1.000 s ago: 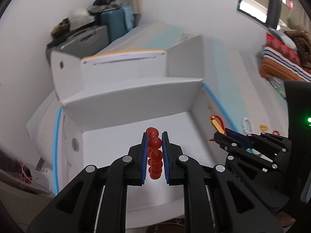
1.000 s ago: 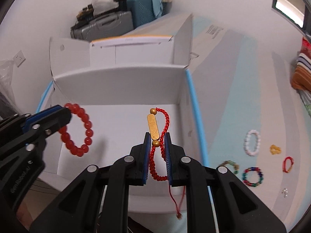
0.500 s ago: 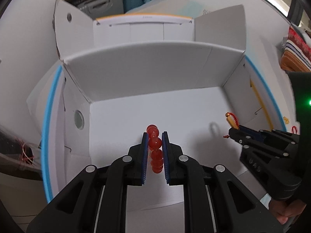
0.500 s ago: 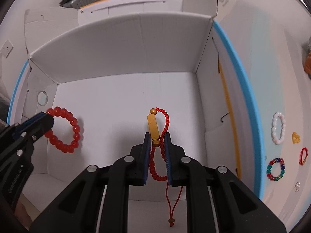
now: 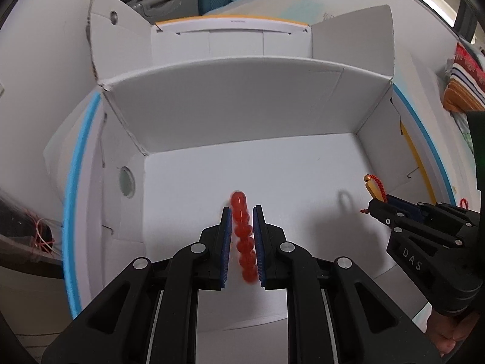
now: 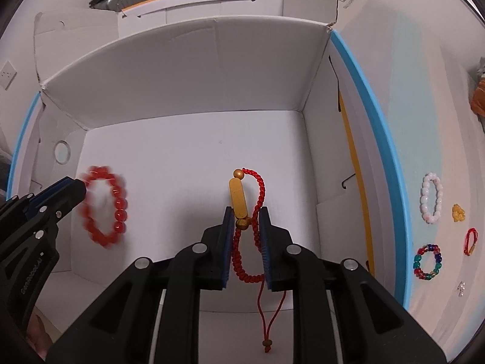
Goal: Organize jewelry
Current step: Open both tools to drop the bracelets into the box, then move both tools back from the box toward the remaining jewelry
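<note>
Both grippers hang inside an open white cardboard box [image 5: 242, 106] [image 6: 197, 69], above its floor. My left gripper [image 5: 241, 209] is shut on a red bead bracelet [image 5: 244, 236], which hangs edge-on between the pads. From the right wrist view that bracelet [image 6: 119, 204] looks blurred, dangling from the left gripper [image 6: 75, 186]. My right gripper [image 6: 245, 210] has its jaws opening. A red cord bracelet [image 6: 260, 188] with a gold bar still sits between them, touching both pads, its tail cord hanging below. The left wrist view shows the right gripper [image 5: 374, 203] at the box's right side.
On the table right of the box lie a white bead bracelet [image 6: 430, 197], a yellow charm [image 6: 457, 212], a small red cord bracelet [image 6: 470, 241] and a multicolour bead bracelet [image 6: 427, 262]. The box's flaps stand up around it. Suitcases [image 5: 169, 0] stand behind.
Both grippers have sunk from above the box's rim down into it. The right jaws stand slightly wider. The red bead bracelet now blurs as it swings.
</note>
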`<state>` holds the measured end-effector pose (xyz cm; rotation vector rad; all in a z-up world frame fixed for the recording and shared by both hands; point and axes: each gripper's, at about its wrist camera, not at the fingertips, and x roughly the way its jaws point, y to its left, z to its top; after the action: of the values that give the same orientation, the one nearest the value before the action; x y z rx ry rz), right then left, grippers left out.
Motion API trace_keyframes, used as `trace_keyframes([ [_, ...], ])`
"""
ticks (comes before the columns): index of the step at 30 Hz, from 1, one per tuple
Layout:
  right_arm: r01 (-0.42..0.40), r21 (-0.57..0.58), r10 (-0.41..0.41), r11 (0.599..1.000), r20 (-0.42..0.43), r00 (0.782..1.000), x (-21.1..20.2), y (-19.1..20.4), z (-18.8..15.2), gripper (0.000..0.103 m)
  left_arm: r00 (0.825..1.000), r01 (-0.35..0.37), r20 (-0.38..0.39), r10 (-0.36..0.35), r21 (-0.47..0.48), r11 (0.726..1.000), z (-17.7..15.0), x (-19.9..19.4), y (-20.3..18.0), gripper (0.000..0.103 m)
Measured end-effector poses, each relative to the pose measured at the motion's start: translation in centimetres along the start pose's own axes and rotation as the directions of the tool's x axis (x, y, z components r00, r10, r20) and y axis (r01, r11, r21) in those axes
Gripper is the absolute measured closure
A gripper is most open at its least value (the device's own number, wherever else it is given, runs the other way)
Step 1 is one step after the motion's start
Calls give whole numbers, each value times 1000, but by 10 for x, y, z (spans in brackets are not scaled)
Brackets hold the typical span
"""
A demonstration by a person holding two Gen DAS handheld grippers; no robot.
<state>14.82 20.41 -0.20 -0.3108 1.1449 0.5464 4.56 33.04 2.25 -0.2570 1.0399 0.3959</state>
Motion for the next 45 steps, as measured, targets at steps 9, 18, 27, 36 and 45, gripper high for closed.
trace_keyframes([
  [9,-29,-18,30,999,50,998,-17,4,-3,47,998,-26,57,27,-4,1000,-6,-25,3,47],
  [18,-47,-14,48,999,122,991,-44,1,-6,28,994,-35,104,37,-22,999,-14,-45,6,19],
  [27,1,-1,0,1000,269,963,-92,-24,-28,10,982,-7,191,3,19,1000,-25,-71,-17,6],
  [36,64,65,-83,996,333,939,-127,-79,-54,8,968,61,240,-80,85,995,-32,-93,-70,6],
  [45,111,138,-152,984,345,926,-148,-133,-83,8,958,107,248,-145,163,981,-38,-101,-126,6],
])
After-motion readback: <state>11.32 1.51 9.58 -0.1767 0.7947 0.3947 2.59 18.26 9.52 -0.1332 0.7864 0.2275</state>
